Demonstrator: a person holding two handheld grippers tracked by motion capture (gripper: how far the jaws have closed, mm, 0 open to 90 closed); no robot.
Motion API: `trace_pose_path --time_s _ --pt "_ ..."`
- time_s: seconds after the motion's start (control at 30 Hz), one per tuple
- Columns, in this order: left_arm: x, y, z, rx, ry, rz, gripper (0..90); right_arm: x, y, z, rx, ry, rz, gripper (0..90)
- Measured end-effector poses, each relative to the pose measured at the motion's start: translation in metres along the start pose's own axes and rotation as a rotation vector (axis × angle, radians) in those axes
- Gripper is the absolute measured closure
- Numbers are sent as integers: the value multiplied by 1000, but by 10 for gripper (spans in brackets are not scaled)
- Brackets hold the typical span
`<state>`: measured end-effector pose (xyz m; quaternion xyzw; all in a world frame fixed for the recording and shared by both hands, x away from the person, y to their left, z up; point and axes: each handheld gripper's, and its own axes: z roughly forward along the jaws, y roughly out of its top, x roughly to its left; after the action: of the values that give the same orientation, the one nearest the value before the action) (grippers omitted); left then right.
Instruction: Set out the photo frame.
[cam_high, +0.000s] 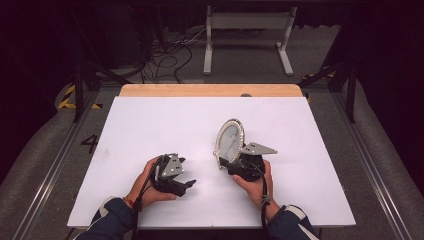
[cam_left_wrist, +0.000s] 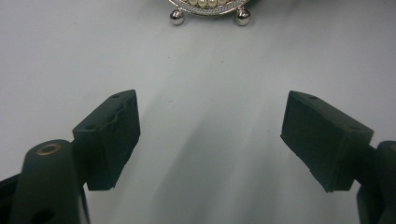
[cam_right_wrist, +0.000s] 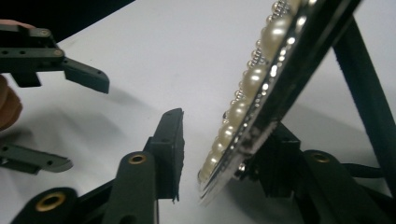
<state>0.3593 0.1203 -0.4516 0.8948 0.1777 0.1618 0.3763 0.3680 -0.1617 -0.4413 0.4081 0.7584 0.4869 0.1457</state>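
Observation:
An oval picture frame (cam_high: 230, 139) with a pearl-studded silver rim stands tilted on the white table (cam_high: 150, 125), propped by its black back strut (cam_right_wrist: 364, 93). My right gripper (cam_high: 223, 162) straddles the frame's lower edge (cam_right_wrist: 261, 93). Its near pad (cam_right_wrist: 170, 149) stands clear of the pearl face, while the other jaw sits behind the frame. To the left, my left gripper (cam_high: 186, 172) rests low on the table, open and empty. It points at the frame, whose two ball feet (cam_left_wrist: 208, 14) show beyond its pads (cam_left_wrist: 112, 140). The left gripper (cam_right_wrist: 70, 119) also shows in the right gripper view.
The table's far edge is a bare wooden strip (cam_high: 210, 90). Beyond it on the floor stand a white metal stand (cam_high: 247, 30) and a tangle of cables (cam_high: 165, 55). White tabletop stretches wide on all sides of the frame.

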Motion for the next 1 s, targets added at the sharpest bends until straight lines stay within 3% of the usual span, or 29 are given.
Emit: trace_pose_path --time_s 0.13,0.2,0.3,0.37,0.57,0.77,0.83,0.9,1.0 --pt "1 1 1 1 -3 0 200 -3 -1 4 -5 -7 30 655" --pt "2 2 3 0 -6 -7 200 -6 -2 3 -8 11 43 655" --pt "6 7 8 0 -20 -23 194 -6 0 3 7 17 29 671" --pt "9 13 15 -12 -52 -36 187 -8 0 2 15 29 30 691" --pt "14 31 29 -25 -78 -19 179 -14 0 -4 55 73 15 703" --pt "26 39 43 -48 -97 -55 178 -19 6 -5 108 108 -6 704" --pt "28 41 46 -60 -85 -61 184 -19 7 -6 116 116 -5 702" --pt "28 42 47 -56 -77 -56 191 -20 7 -6 115 116 -3 698" --pt "32 45 51 -75 -74 -79 200 -19 8 -9 88 119 -10 622"
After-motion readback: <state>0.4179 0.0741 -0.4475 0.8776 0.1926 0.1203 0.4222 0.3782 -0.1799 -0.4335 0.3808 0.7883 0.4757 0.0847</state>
